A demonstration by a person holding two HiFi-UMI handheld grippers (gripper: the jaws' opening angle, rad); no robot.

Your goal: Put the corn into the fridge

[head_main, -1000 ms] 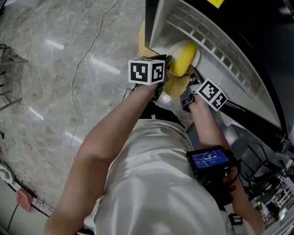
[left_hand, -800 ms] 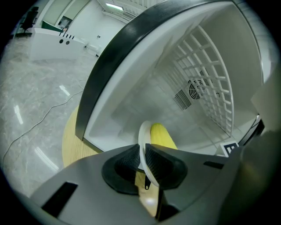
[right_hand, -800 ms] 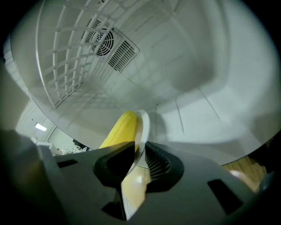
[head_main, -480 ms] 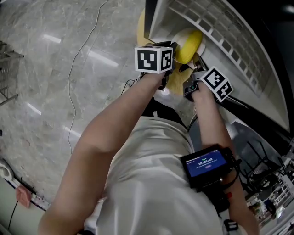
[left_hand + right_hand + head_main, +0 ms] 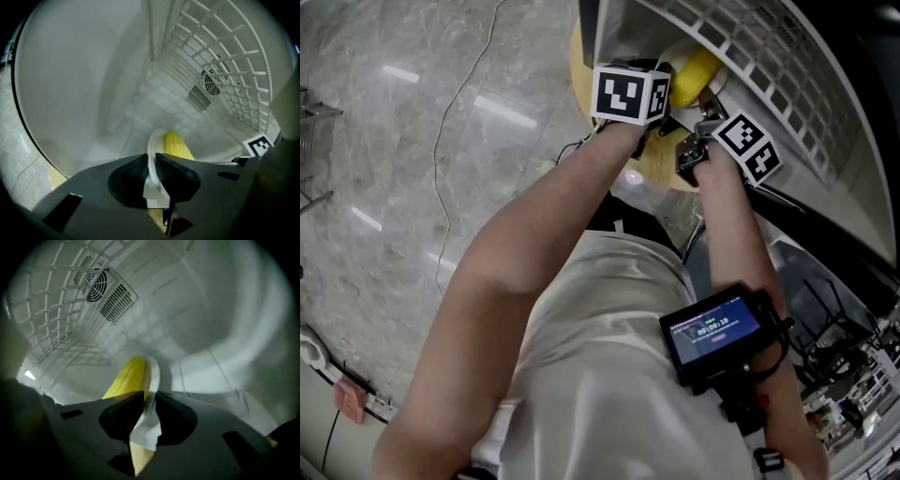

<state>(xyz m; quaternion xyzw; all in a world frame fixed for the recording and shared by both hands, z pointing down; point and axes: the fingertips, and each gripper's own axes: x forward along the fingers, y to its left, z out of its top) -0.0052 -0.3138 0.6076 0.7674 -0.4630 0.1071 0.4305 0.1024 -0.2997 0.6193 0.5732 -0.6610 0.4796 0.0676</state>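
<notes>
Looking down, head view showed corn [image 5: 694, 77] at fridge [image 5: 619, 33] mouth, between both marker cubes. Gripper views alone showed fridge interior: rear fan [image 5: 213, 84], wire shelf [image 5: 220, 42]. Left gripper [image 5: 153, 165] clamped on plate [image 5: 153, 140] rim, right gripper [image 5: 149, 405] on opposite rim. Corn lay on plate, just beyond jaws.

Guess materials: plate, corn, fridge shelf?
plate: smooth white, thin rim, slight sheen; ceramic or melamine, can't tell.
corn: matte yellow kernel rows; real or replica, unclear.
shelf: white grid of thin bars; likely coated wire or moulded plastic.
</notes>
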